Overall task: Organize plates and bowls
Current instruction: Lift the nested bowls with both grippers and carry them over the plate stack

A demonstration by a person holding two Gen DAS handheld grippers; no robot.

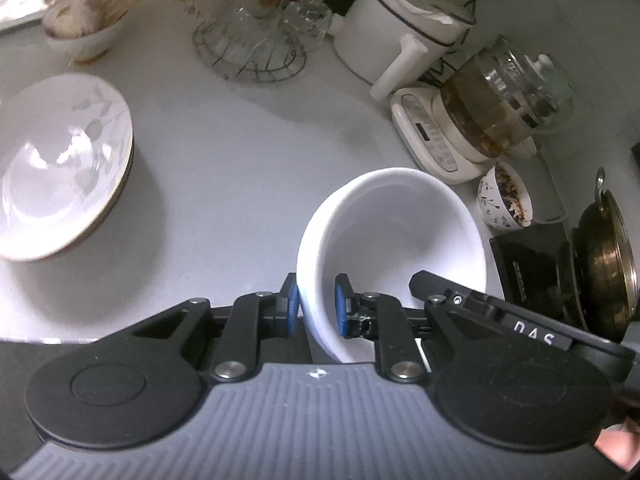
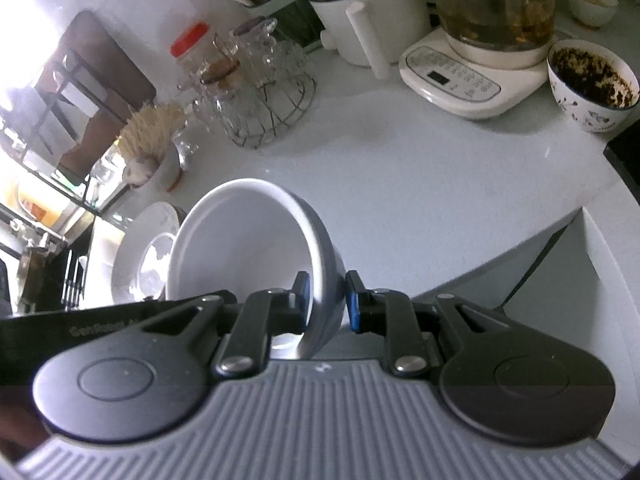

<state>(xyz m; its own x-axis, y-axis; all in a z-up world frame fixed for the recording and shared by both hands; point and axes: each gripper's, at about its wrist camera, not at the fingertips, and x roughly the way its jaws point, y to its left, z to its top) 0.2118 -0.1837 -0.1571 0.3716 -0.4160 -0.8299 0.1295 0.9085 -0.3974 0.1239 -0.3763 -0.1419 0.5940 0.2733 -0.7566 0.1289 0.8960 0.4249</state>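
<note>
A plain white bowl hangs tilted above the white counter, its mouth facing the cameras. My left gripper is shut on its near left wall, one blue pad inside and one outside. My right gripper is shut on the opposite wall of the white bowl in the same way. Each gripper's black body shows at the edge of the other's view. A stack of white dishes with a grey leaf pattern sits on the counter to the left, and the stack shows behind the bowl in the right wrist view.
Along the back stand a wire basket of glass cups, a white jug appliance, and a glass teapot on its heater base. A patterned cup of tea leaves, a black box and a brass pot crowd the right. A small bowl of picks stands back left.
</note>
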